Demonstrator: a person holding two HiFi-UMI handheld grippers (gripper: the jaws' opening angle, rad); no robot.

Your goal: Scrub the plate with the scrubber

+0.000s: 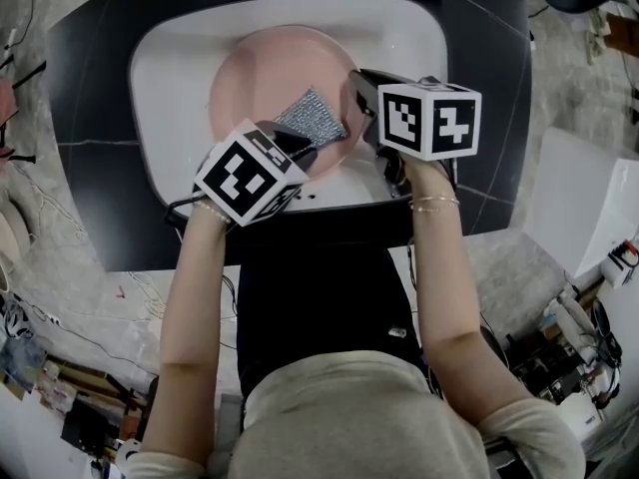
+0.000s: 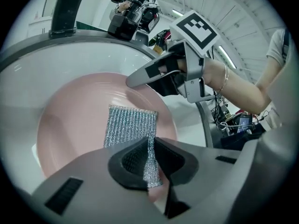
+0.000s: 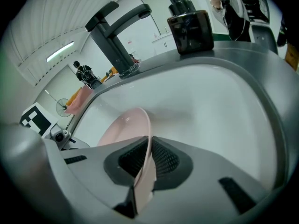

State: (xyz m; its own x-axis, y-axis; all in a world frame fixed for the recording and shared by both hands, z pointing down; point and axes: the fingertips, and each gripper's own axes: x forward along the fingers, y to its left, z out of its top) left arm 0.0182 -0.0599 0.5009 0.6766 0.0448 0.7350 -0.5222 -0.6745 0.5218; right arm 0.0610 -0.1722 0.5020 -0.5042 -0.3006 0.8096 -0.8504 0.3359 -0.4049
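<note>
A white sink (image 1: 175, 63) is set into a dark tabletop (image 1: 85, 118). On its rim stand a black faucet (image 3: 117, 36) with an angled spout and, near it, a dark pump dispenser (image 3: 189, 27). Loose cables (image 1: 70, 337) trail over the speckled floor (image 1: 40, 257) on one side of the tabletop, with a white board (image 1: 579, 203) and a heap of small gear (image 1: 569, 352) on the other. Far behind the faucet, a person in dark clothes (image 3: 85, 74) stands near a pedestal fan (image 3: 63, 107).
</note>
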